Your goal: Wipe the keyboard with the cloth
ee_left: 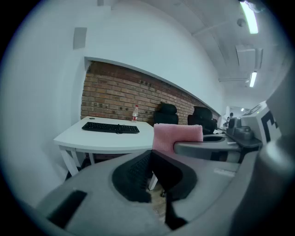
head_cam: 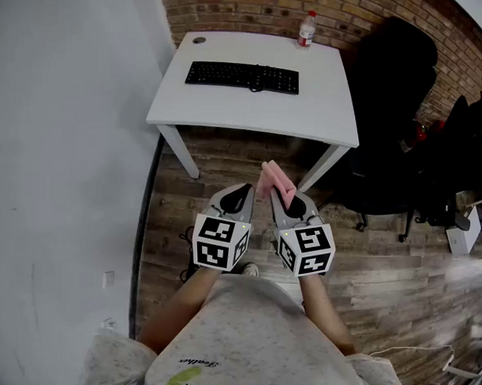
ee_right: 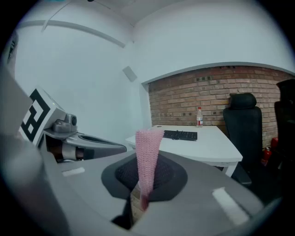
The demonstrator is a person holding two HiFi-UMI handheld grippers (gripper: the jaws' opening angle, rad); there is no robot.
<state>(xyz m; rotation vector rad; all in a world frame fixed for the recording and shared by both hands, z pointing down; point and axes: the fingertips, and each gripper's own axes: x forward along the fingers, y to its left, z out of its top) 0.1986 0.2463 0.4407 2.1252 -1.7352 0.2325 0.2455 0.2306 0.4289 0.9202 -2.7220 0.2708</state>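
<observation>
A black keyboard (head_cam: pixel 242 76) lies on the white table (head_cam: pixel 246 112), far ahead of both grippers, and shows small in the left gripper view (ee_left: pixel 110 127) and the right gripper view (ee_right: pixel 180 135). My right gripper (head_cam: pixel 287 198) is shut on a pink cloth (head_cam: pixel 274 181), which stands up from between its jaws (ee_right: pixel 147 156). My left gripper (head_cam: pixel 242 189) is beside it, shut and with nothing in it (ee_left: pixel 152 159). The cloth (ee_left: pixel 177 137) shows to that gripper's right. Both grippers are held close to the person's body, over the wooden floor and well short of the table.
A clear bottle with a red cap (head_cam: pixel 305 29) stands at the table's far edge, by the brick wall. A black office chair (head_cam: pixel 392 119) stands right of the table, with dark bags (head_cam: pixel 460 148) beyond it. A white wall runs along the left.
</observation>
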